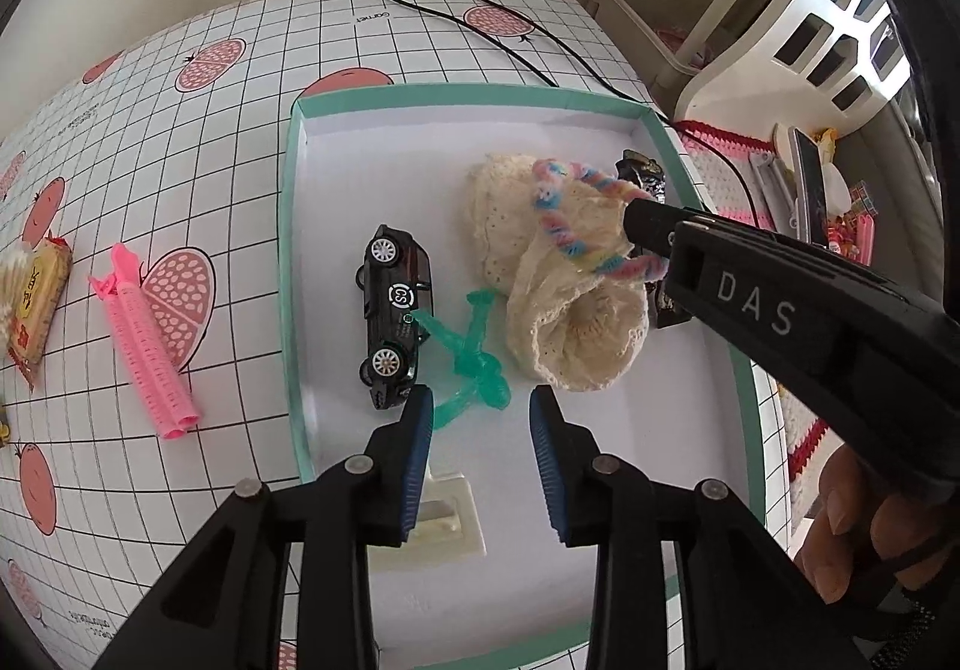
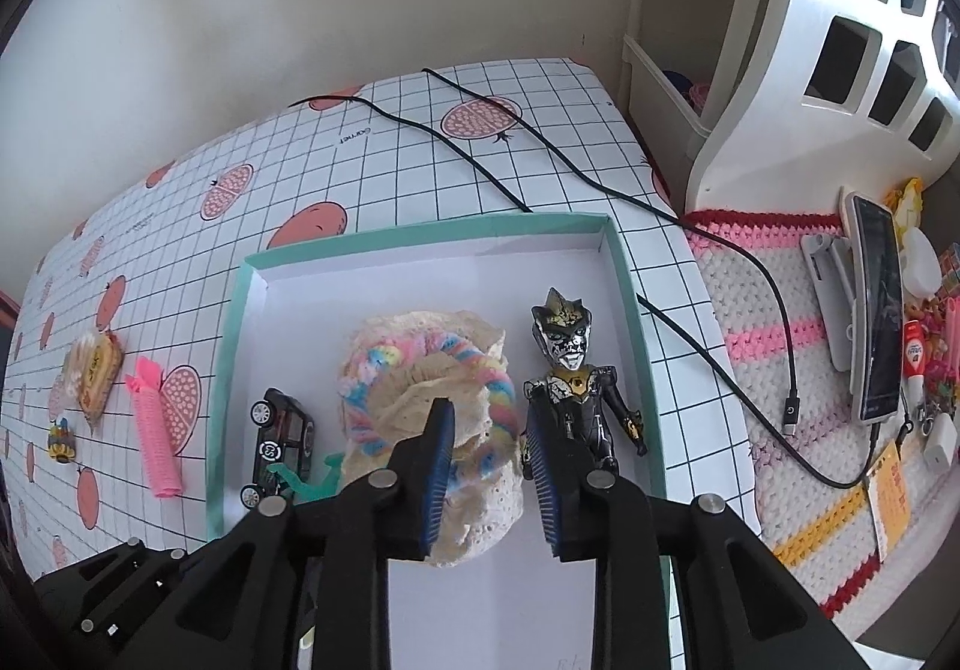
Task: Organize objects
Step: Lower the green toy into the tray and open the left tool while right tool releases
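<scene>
The shallow white cardboard box with a mint-green rim (image 2: 630, 280) is lying on the checked tablecloth, holding a black toy car (image 1: 393, 310) at its left, a translucent green plastic figure (image 1: 474, 364), a cream crocheted hat (image 1: 564, 334) under a pastel twisted loop (image 2: 384, 364), and a black-and-silver action figure (image 2: 573, 400) at its right. Risk, as I judge it: the right gripper (image 2: 489, 466) is hovering close over the loop, so lifting could be snagging yarn and dragging the hat. Both it and the left gripper (image 1: 480, 430) are standing partly open, gripping nothing.

pastel twisted ring (image 2: 480, 370) lies on cream hat (image 2: 420, 370) (inside teal-rimmed box (image 2: 630, 298)).
</scene>
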A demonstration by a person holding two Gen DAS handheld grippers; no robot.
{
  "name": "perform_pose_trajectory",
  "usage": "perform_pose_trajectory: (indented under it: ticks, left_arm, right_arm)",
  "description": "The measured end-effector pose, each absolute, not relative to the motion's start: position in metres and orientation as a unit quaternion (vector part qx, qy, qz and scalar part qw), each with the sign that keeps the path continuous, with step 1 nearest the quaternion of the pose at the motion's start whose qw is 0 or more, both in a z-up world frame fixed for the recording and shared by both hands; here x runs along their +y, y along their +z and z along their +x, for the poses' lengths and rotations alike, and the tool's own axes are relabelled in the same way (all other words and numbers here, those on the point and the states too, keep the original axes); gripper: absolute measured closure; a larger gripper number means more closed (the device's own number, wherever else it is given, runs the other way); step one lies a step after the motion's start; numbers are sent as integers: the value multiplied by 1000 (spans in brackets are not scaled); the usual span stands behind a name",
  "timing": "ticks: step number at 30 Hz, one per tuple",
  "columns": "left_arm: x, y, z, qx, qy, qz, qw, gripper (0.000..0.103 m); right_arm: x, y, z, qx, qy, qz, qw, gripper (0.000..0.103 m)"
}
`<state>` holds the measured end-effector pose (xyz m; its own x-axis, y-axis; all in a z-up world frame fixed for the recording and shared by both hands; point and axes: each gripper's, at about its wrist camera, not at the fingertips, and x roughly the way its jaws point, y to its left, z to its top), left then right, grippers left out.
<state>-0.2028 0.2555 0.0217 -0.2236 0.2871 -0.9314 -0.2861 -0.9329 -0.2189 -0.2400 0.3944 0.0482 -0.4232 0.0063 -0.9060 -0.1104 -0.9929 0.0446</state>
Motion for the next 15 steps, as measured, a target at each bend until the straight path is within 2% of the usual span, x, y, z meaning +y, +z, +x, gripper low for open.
perform_pose_trajectory:
  ticks: [5,15]
  left_arm:
    - [252,37,-206,-8,790,-584,186,64]
    - [223,69,-217,-51,813,-555,171,63]
  right_arm:
    - [392,63,-239,48,849,-525,31,69]
    - [383,103,-233,41,871,-490,21,69]
